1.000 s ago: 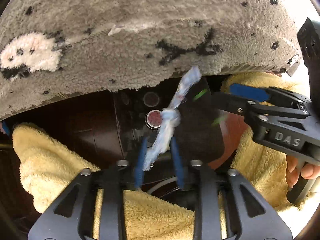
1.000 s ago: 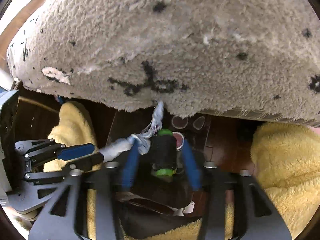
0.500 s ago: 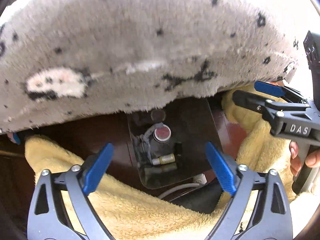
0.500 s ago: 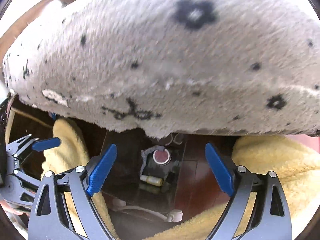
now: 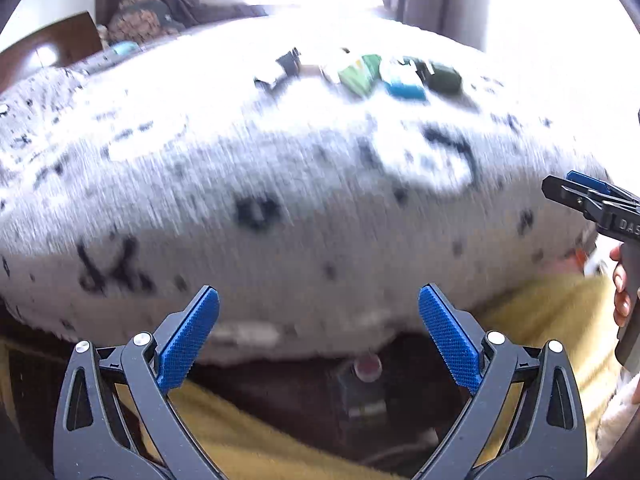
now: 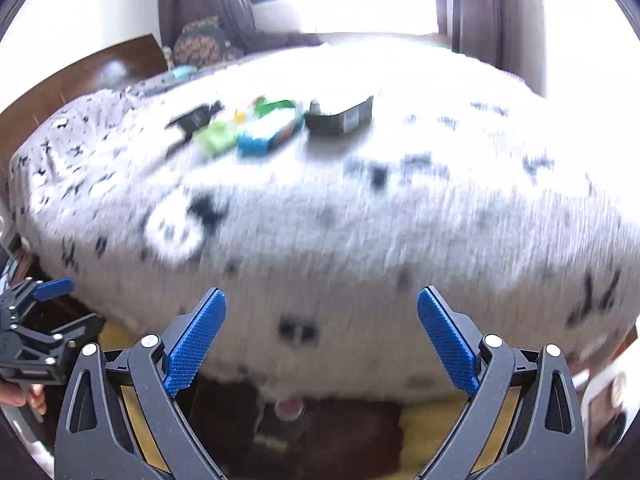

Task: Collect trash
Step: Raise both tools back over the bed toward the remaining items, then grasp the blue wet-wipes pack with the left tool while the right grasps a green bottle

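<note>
Holding both grippers, left (image 5: 319,328) and right (image 6: 321,330), spread wide and empty after their jaws had just been opening, we judged the boxes and wrappers (image 6: 272,124) near the blanket's (image 6: 400,220) far edge light, crushable, best pinched across narrow sides.

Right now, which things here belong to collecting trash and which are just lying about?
Belongs to the job:
- bin with trash inside, on the floor
- left hand-held gripper, open
- right hand-held gripper, open
- blurred packets, possibly trash

Lying about:
- patterned blanket
- yellow fleece
- curtains
</note>
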Demonstrator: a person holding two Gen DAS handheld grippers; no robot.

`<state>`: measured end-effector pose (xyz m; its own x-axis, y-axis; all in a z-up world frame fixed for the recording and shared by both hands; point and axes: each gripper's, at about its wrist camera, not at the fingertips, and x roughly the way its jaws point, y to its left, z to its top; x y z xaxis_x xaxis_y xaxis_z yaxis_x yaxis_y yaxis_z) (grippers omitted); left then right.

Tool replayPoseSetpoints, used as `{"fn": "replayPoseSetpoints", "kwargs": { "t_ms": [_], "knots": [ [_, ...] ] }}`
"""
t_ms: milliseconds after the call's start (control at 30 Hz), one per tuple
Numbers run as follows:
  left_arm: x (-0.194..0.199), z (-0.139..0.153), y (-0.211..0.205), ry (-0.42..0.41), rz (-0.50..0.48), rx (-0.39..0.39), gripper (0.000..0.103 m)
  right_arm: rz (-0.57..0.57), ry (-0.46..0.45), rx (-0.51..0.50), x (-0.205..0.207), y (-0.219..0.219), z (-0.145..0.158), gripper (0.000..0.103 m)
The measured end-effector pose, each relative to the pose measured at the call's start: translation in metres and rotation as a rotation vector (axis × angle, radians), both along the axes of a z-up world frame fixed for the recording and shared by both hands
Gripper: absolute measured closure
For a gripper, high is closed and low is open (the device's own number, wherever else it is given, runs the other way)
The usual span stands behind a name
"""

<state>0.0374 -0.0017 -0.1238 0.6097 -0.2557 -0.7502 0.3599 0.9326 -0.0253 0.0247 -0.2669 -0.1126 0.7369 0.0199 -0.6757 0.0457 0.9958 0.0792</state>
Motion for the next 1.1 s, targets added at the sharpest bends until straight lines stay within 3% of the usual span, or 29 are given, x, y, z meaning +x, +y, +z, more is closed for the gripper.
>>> {"fn": "replayPoseSetpoints", "kwargs": {
  "t_ms": [200, 367, 533, 667, 733, 800, 933, 1000, 1100],
  "knots": [
    [0.049, 0.014, -0.013, -0.022, 0.024, -0.021, 0.008, -0.078, -0.045, -0.022, 0.063, -0.007, 0.022, 0.006],
    [0.065, 0.018, -0.046, -0.060, -0.029, -0.011, 0.008, -0.150, -0.058, -0.002, 0.124, -0.003, 0.028, 0.007],
    [0.083, 0.028, -0.082, -0.092, -0.078, -0.035, 0.008, -0.204, 0.014, 0.016, 0.182, -0.007, 0.024, 0.007],
    [0.095, 0.026, -0.106, -0.089, -0.110, -0.021, 0.009, -0.220, 0.110, 0.032, 0.214, -0.014, 0.010, 0.021],
    [0.098, 0.024, -0.114, -0.086, -0.120, -0.015, 0.009, -0.212, 0.145, 0.056, 0.223, -0.018, 0.005, 0.022],
    [0.103, 0.024, -0.122, -0.088, -0.129, -0.022, 0.009, -0.207, 0.150, 0.050, 0.228, -0.020, 0.005, 0.031],
    [0.115, 0.028, -0.143, -0.089, -0.151, -0.038, 0.011, -0.175, 0.171, 0.051, 0.235, -0.026, 0.007, 0.034],
    [0.123, 0.027, -0.151, -0.087, -0.151, -0.033, 0.022, -0.159, 0.182, 0.054, 0.235, -0.034, 0.009, 0.039],
    [0.140, 0.024, -0.160, -0.055, -0.147, -0.046, 0.028, -0.166, 0.168, 0.032, 0.228, -0.048, 0.019, 0.043]
  ]
}}
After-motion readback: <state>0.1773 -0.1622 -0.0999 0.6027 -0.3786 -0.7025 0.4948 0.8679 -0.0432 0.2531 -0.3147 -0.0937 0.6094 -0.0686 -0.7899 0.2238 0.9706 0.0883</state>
